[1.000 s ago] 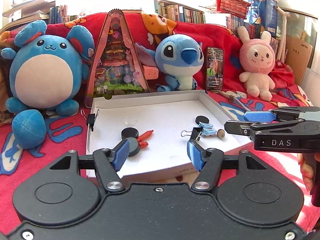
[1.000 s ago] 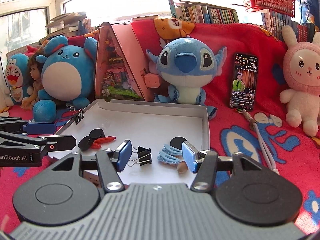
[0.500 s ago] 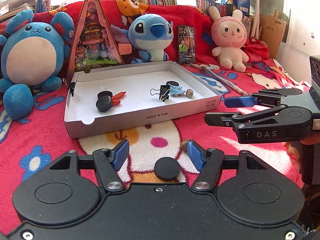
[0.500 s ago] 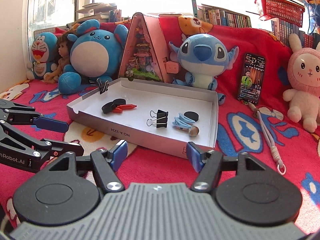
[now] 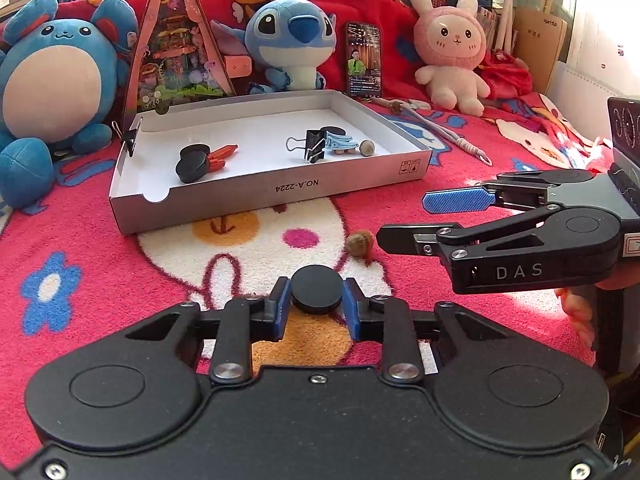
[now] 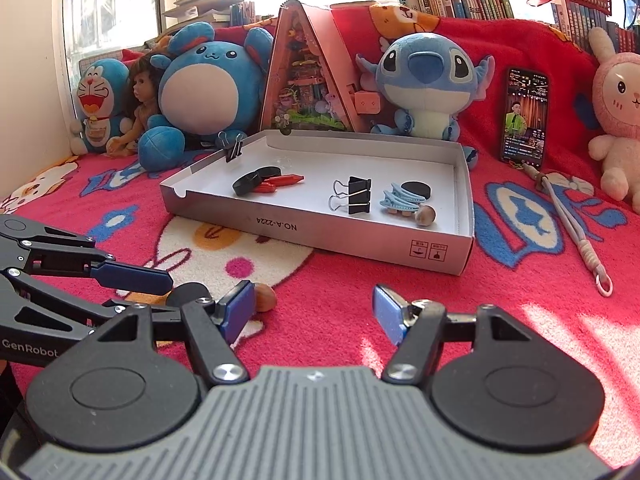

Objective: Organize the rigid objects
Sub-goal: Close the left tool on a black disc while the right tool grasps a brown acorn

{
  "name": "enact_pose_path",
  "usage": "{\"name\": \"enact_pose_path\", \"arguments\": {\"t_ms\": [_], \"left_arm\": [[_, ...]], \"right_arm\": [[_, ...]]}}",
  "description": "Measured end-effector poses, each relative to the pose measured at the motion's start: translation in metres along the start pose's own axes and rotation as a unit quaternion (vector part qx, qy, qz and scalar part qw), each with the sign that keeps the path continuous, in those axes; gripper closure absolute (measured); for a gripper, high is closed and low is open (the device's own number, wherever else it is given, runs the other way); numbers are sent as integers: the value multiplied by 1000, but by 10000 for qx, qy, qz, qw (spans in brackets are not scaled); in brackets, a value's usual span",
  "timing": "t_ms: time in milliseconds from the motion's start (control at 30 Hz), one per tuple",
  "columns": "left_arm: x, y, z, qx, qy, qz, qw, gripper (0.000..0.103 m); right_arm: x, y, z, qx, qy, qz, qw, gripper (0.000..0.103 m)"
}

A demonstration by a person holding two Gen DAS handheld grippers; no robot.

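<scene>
The left gripper [image 5: 316, 304] is clenched on a black disc [image 5: 317, 289], which is pinched between its two blue pads low over the red blanket [image 5: 100, 264]. Just ahead of it and slightly to its right, a small brown nut [image 5: 361, 243] is seen lying on the blanket.

The right gripper [image 6: 314, 312] is held released, its blue pads well apart with nothing between them. The same nut [image 6: 265, 297] is found just outside its left pad, and the left gripper's black arms [image 6: 60, 276] are seen beyond that.

Farther ahead of both grippers a shallow white box [image 6: 320, 236] is laid on the blanket. In it are gathered two black discs [image 6: 256, 180] with red pieces [image 6: 282, 182] beside them, black binder clips [image 6: 358, 196], a pale blue clip [image 6: 400, 200], another black disc [image 6: 416, 189] and a second brown nut [image 6: 425, 215]. One more binder clip [image 6: 233, 148] is fixed on the box's far left rim.

Behind the box, plush toys [image 6: 430, 84], a triangular pink playset [image 6: 308, 76] and a lit phone [image 6: 525, 118] are propped against the blanket.
</scene>
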State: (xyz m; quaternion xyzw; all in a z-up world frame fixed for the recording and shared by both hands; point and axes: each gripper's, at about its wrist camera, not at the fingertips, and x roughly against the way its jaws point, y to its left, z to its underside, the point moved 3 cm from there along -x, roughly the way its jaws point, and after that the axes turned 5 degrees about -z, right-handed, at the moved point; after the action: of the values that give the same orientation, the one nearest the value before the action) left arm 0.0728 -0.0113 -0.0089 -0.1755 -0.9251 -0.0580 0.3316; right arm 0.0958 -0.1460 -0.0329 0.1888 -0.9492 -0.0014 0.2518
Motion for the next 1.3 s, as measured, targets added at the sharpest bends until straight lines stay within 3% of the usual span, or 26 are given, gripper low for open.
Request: {"name": "enact_pose_path", "arguments": {"t_ms": [333, 467, 833, 1300], "left_arm": [[1, 21, -11, 364, -155, -326, 9987, 76], [4, 27, -14, 444, -224, -432, 9978, 77], [1, 26, -9, 388, -194, -507, 9978, 77], [-10, 24, -2, 367, -18, -528, 9979, 74]], "right_arm": [[-8, 19, -2, 37, 149, -232, 9996, 31], [-14, 22, -2, -214, 209, -227, 9993, 47], [-22, 27, -1, -440, 248, -46, 9987, 70], [-21, 29, 0, -327, 193, 37, 9993, 72]]}}
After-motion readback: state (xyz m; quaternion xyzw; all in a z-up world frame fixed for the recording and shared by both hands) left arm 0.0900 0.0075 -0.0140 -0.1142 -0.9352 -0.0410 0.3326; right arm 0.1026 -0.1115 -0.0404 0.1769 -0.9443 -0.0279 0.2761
